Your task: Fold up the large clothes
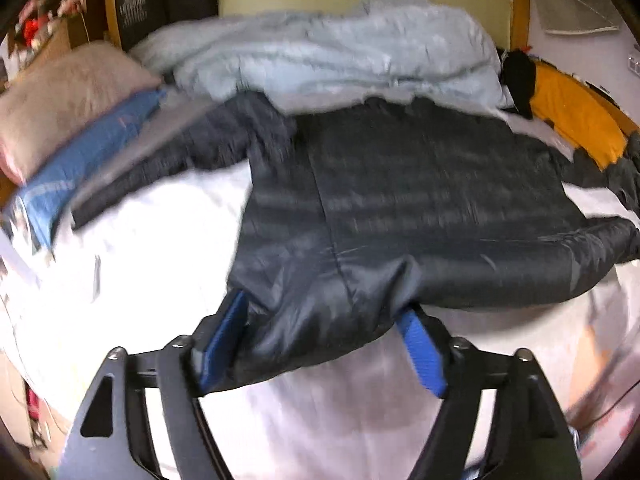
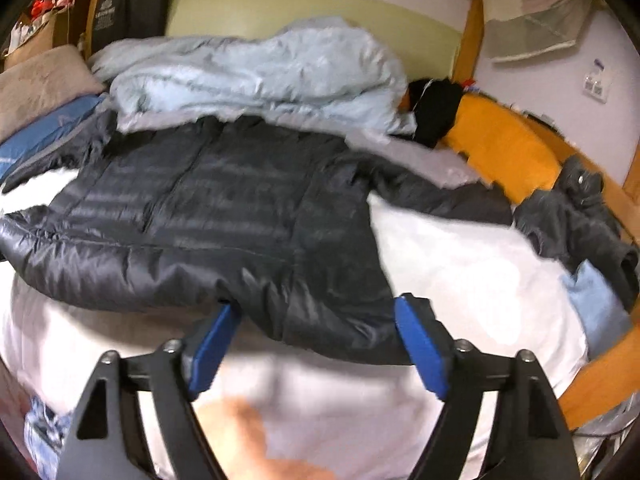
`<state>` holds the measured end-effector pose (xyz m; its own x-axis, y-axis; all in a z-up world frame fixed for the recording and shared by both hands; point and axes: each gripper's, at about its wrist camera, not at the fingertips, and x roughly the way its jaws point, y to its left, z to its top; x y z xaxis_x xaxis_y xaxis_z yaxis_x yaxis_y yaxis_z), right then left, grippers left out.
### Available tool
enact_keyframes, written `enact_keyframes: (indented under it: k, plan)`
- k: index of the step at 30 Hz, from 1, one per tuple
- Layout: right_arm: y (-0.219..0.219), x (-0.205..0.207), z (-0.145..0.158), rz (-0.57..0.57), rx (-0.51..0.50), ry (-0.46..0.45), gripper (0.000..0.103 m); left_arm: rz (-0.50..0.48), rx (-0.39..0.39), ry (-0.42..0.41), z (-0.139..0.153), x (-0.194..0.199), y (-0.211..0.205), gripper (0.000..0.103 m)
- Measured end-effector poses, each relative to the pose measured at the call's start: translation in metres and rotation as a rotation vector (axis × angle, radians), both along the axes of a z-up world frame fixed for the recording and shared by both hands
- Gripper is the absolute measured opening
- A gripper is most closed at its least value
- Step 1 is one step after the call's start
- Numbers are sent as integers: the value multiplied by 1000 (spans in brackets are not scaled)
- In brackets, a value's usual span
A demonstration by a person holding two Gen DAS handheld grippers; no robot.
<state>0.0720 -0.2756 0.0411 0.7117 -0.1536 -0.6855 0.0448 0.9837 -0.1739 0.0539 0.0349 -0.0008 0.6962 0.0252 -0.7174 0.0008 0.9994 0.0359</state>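
Note:
A large dark quilted puffer jacket lies spread flat on a white bed sheet, sleeves out to both sides. My left gripper is open, its blue pads on either side of the jacket's near hem at the left part. The same jacket fills the right wrist view. My right gripper is open too, its blue pads straddling the near hem at the jacket's right part. The hem fabric sits between both sets of fingers, not pinched.
A crumpled light blue duvet lies behind the jacket. A pink pillow and a blue cloth are at the left. A dark grey garment lies at the right by the orange wooden bed rail.

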Motion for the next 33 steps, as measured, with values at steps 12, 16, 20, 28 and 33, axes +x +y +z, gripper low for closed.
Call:
enact_keyframes:
  k: [12,16,20,28,33]
  plan:
    - [-12,112,4,-47,-1,-95,94,45,98,-7,-10,119,7,97]
    - [-35,113,-7,-92,87,-108,97,70,80,-60,-25,121,20,101]
    - [-64,118,-14,-149,164,-56,98,79,-18,-68,-21,125,37,101]
    - [-89,128,-37,-145,290,90,98,69,-184,51,-28,114,59,101]
    - [-91,138,-58,-159,348,167,63,40,-330,133,-47,123,71,34]
